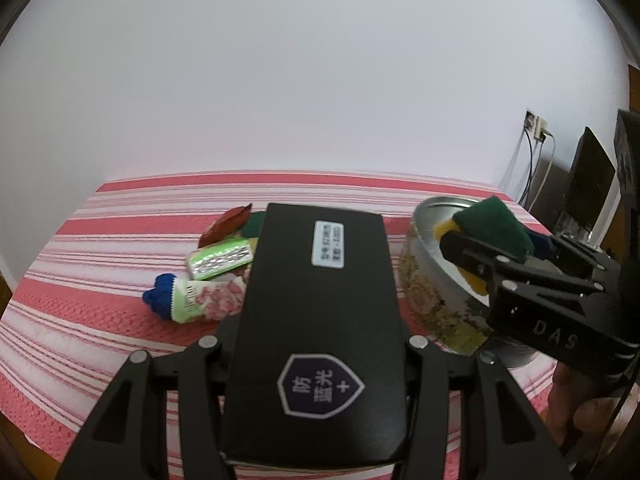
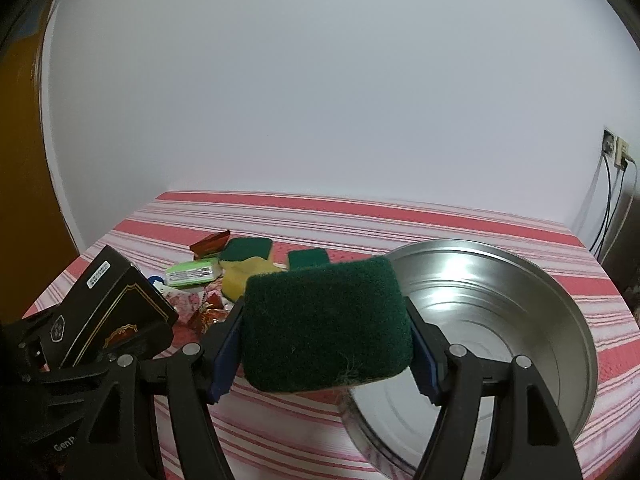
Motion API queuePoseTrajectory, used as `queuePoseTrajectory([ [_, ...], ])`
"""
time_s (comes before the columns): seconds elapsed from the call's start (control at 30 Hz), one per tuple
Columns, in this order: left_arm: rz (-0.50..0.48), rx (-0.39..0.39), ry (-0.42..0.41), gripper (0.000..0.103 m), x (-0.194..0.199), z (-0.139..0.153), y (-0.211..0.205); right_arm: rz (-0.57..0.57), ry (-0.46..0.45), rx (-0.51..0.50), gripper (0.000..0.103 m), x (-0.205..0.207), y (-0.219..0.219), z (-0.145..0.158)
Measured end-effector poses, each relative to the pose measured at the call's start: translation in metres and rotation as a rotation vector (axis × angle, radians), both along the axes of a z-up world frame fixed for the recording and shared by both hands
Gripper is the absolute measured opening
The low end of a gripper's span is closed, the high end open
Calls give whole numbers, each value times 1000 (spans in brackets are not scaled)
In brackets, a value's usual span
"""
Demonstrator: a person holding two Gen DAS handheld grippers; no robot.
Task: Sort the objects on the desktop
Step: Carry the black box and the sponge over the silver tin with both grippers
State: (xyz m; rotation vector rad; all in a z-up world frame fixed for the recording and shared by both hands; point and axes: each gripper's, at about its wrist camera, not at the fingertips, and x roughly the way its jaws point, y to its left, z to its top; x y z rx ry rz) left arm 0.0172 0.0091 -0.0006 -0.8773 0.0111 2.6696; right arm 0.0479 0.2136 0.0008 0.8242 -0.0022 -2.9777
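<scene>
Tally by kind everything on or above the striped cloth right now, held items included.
Scouring sponges: 3, one in the right gripper, two on the cloth
Black boxes: 1, in the left gripper
Round tins: 1
Green packets: 1
Floral tubes: 1
Red wrappers: 1
Total: 8

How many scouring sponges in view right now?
3. One sponge is clamped in the right gripper beside the metal tin; two lie in the pile: one leaning on clutter, one behind. More may be hidden.
</scene>
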Motion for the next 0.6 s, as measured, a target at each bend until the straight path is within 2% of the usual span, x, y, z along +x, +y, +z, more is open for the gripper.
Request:
queuePoseTrajectory([
  [0.23, -27, -12, 15, 50, 0, 6, 15, -36, 21, -13, 73, 1, 16, 5],
  [0.6, -118, -15, 52, 50, 0, 18, 60, -194, 46, 0, 73, 16, 76, 14],
])
